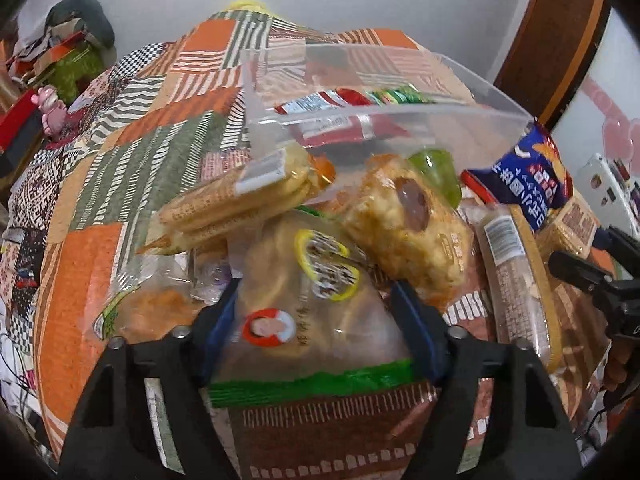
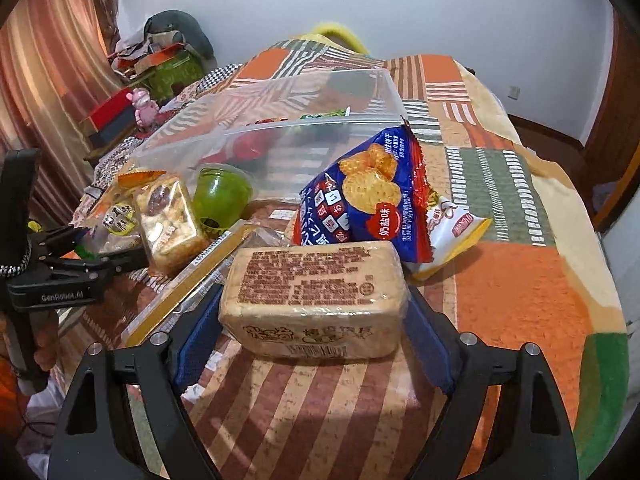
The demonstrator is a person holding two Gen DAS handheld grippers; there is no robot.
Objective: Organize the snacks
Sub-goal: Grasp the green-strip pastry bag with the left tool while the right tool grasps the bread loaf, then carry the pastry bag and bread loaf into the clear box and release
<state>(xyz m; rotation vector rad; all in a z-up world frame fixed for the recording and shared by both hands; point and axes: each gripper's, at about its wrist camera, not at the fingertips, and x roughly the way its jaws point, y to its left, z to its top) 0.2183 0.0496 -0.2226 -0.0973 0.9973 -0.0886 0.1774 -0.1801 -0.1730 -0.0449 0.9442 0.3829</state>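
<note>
Fingers of both grippers straddle snacks on the patchwork bed [image 2: 520,280]: the right gripper [image 2: 312,332] brackets the tan biscuit block [image 2: 316,300], the left gripper [image 1: 316,320] the clear rice-cracker bag [image 1: 304,312]; whether either pair is clenched cannot be told. Pick-up step; next, lifting into the clear bin [image 2: 280,148] toward the bed's far edge.

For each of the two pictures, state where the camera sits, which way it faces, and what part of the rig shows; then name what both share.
Left wrist: sits on the left gripper, facing the clear bin; its fingers straddle a rice cracker bag.
Right wrist: sits on the right gripper, facing the bin; its fingers flank a tan cracker block.
Shared: blue cracker bag, green jelly cup.
</note>
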